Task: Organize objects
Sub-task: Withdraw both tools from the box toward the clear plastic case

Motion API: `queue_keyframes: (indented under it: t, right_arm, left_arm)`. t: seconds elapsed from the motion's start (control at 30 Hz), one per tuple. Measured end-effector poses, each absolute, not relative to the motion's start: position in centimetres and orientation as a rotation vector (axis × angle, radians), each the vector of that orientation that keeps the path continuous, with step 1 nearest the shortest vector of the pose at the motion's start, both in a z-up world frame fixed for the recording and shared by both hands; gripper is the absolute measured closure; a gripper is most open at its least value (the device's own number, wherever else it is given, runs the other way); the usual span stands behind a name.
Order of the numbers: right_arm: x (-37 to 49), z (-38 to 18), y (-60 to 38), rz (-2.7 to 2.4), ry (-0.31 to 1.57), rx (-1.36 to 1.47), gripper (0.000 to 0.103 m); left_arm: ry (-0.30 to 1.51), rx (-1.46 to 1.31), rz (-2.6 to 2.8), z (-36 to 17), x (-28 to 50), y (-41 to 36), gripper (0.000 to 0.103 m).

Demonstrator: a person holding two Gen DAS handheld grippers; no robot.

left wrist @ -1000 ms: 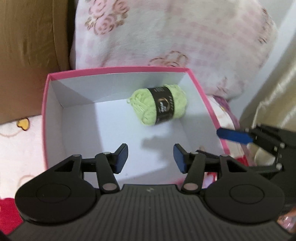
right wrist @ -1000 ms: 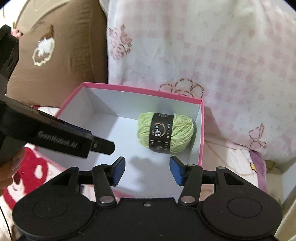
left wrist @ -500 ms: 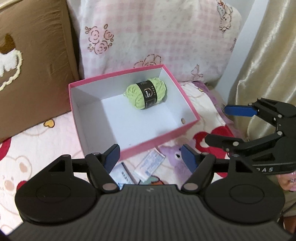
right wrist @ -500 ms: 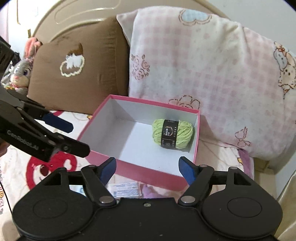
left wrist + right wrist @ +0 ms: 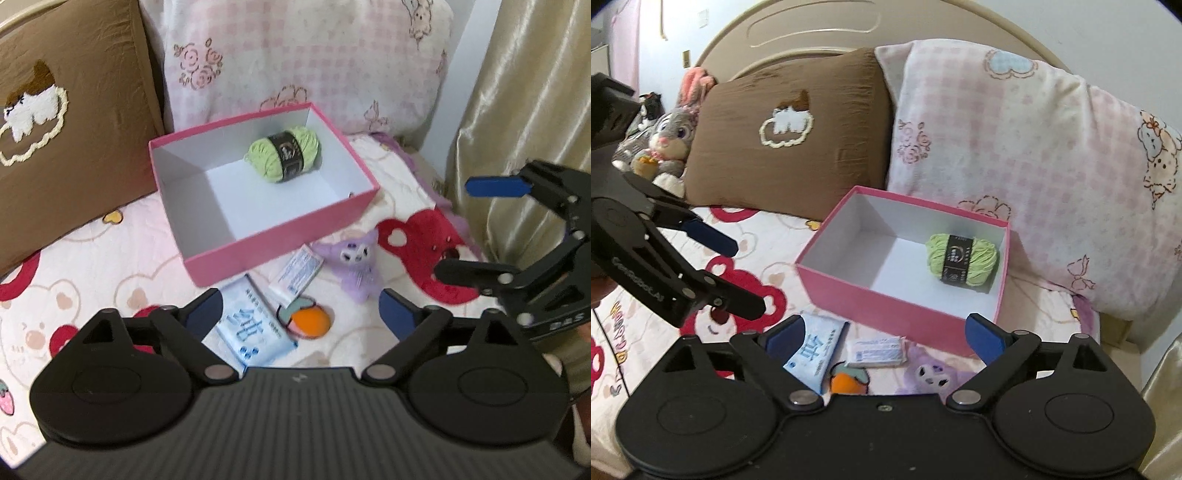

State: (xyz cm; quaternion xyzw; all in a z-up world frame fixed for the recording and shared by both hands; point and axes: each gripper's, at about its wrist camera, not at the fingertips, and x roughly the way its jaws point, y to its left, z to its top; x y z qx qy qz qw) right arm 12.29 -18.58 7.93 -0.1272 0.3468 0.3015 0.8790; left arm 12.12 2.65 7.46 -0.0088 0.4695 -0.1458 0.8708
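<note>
One item sorted: green yarn ball (image 5: 283, 154) sits in the pink box (image 5: 280, 240), far corner. Tissue pack (image 5: 251, 328), small sachet (image 5: 297, 274) and purple plush (image 5: 356, 264) lie just before the box. Left gripper (image 5: 299, 314) and right gripper (image 5: 884, 338) both spread, empty, likely picking next.

Left gripper (image 5: 299, 314): matte black linkage arms, silver pivot screws, blue finger pads (image 5: 395, 314), ribbed grey-black housing with round side discs. Right gripper (image 5: 884, 334): same black build, blue pads, silver rivets; white "GenRobot.AI" lettering on the left gripper's arm.
</note>
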Motion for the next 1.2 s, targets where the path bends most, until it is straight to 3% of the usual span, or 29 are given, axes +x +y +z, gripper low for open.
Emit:
queue_keyframes:
  t: [0.53, 0.97, 1.2]
  right_arm:
    - [6.7, 6.0, -18.2, 0.711, 0.732, -0.227, 0.007]
    - [3.2, 0.8, -17.6, 0.787, 0.723, -0.211, 0.007]
    - [1.8, -1.7, -16.9, 0.806, 0.719, -0.237, 0.007]
  left_arm:
    - [1.062, -0.035, -0.309, 3.2, 6.6, 3.9, 0.007]
    - [0.992, -0.086, -0.314, -1.1, 3.3, 4.3, 0.007]
    - [1.078, -0.165, -0.276, -4.1, 3.6, 4.3, 0.007]
